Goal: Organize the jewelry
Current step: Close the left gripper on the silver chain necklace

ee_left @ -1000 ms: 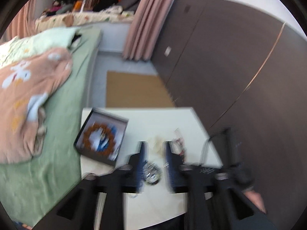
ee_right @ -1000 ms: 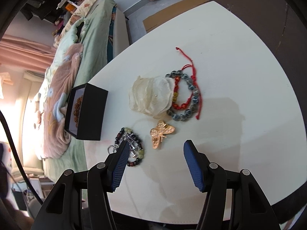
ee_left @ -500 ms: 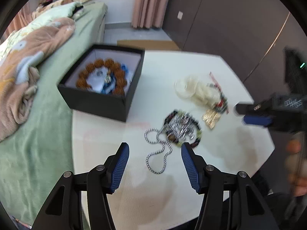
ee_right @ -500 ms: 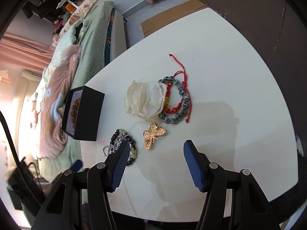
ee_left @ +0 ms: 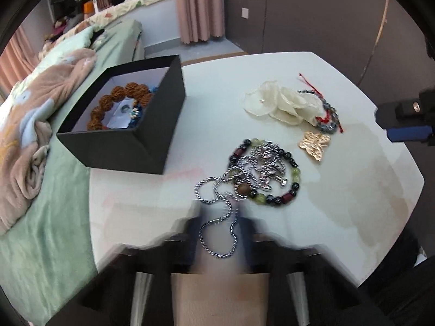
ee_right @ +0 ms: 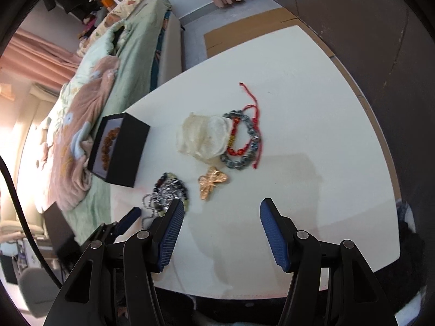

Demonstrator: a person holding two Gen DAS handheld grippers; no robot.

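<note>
Dropped low over the white table (ee_left: 339, 195) since half a second ago, the left gripper (ee_left: 217, 233) now shows only as a motion blur; its jaws have snapped shut, and the near loop of the silver chain (ee_left: 217, 228) lies between the smeared fingers, though whether they pinch it I cannot tell. From that gripper, the chain runs toward 1 o'clock into the beaded bracelet (ee_left: 267, 174), piled together. At 2 o'clock lies the gold butterfly brooch (ee_left: 314, 145), beyond it the cream fabric flower (ee_left: 280, 103) touching the grey and red bracelets (ee_left: 327, 116). At 11 o'clock stands the open black box (ee_left: 152, 135), holding brown beads (ee_left: 119, 100). Right gripper (ee_right: 221, 233) hovers half-open, holding nothing, the brooch just ahead at 12 o'clock
</note>
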